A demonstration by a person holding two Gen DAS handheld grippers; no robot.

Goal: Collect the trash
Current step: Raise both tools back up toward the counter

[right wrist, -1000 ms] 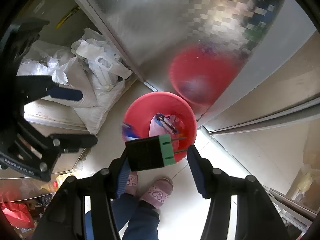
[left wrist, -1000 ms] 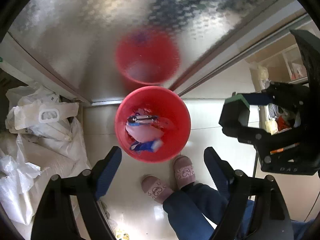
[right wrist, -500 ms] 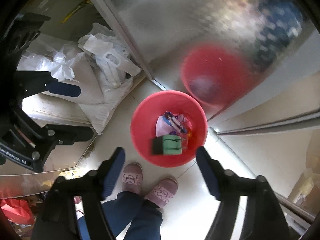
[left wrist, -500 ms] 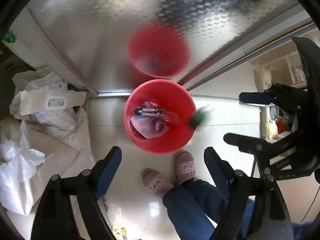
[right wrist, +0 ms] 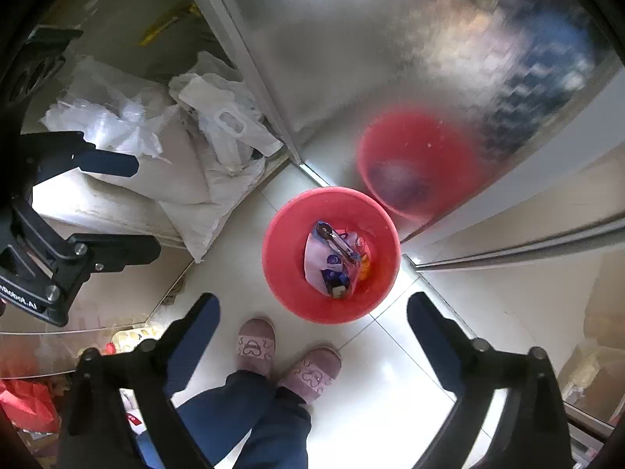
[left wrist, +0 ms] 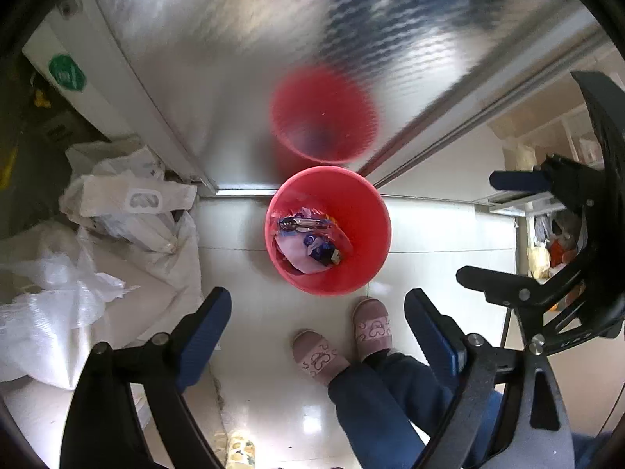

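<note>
A red trash bin stands on the tiled floor below both grippers; it also shows in the right wrist view. Inside lie a pink wrapper, a dark box and other trash. My left gripper is open and empty, high above the floor near the bin. My right gripper is open and empty, also high above the bin. The right gripper shows at the right of the left wrist view, and the left gripper at the left of the right wrist view.
A shiny metal door behind the bin reflects it. White plastic bags pile at the left. The person's slippered feet stand just before the bin. A shelf with clutter is at the right.
My right gripper opened and dropped the dark box with the green end into the bin. Both grippers then rose, so the bin looks smaller.
</note>
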